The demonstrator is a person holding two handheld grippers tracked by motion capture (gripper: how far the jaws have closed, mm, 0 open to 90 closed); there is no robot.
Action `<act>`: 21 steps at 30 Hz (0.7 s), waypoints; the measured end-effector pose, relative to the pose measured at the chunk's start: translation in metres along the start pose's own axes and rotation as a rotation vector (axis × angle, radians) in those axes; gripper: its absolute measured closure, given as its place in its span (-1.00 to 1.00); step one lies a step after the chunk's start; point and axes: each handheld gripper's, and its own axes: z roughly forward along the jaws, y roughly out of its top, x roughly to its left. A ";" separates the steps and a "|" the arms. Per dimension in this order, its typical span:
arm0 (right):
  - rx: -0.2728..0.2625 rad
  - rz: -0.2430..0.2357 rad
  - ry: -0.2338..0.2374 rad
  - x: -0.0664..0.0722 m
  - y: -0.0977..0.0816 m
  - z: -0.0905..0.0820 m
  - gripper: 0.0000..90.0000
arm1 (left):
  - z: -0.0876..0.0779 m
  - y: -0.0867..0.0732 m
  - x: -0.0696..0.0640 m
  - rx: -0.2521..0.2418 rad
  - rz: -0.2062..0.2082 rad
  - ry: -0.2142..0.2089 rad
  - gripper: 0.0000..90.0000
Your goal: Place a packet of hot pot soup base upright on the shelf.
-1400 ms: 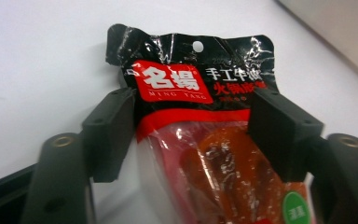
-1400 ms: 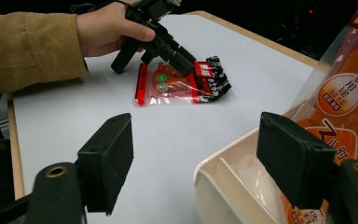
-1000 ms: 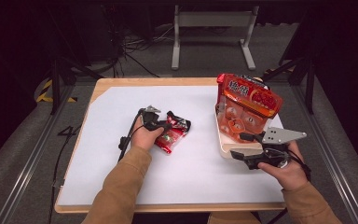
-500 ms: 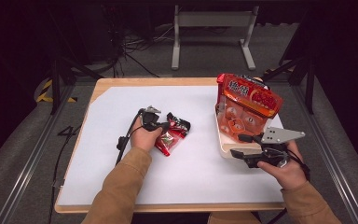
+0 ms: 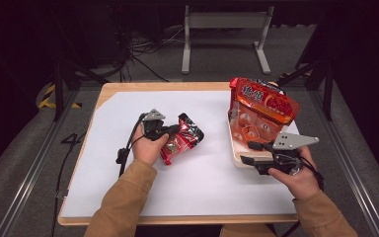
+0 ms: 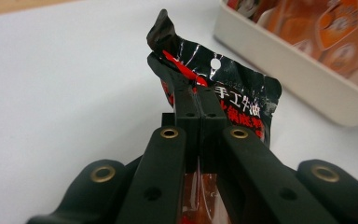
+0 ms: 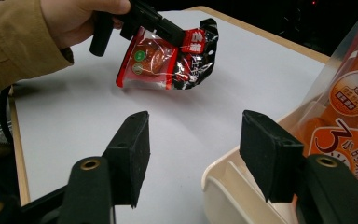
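Between the pressed-together left claw (image 6: 193, 100) tips, a red-black snack packet (image 6: 242, 100) printed "手工牛油"; right claw (image 7: 193, 154) spread, empty

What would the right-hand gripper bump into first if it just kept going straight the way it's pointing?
Probably the red and black snack packet held up by the left gripper. The right gripper has open jaws aimed across bare white table towards it, with the tray rim just beside one jaw. Depth is hard to judge.

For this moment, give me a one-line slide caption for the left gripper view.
Left claw shut on a black-and-red snack packet, lifted off the white sheet beside the cream tray.
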 end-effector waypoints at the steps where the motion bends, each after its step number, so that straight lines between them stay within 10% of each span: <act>1: -0.001 0.000 0.001 0.001 0.001 0.002 -0.02 | -0.002 0.000 -0.002 -0.015 -0.001 -0.004 1.00; 21: -0.013 0.028 0.010 0.013 0.021 0.036 0.13 | -0.035 0.009 -0.054 -0.118 0.087 -0.133 0.99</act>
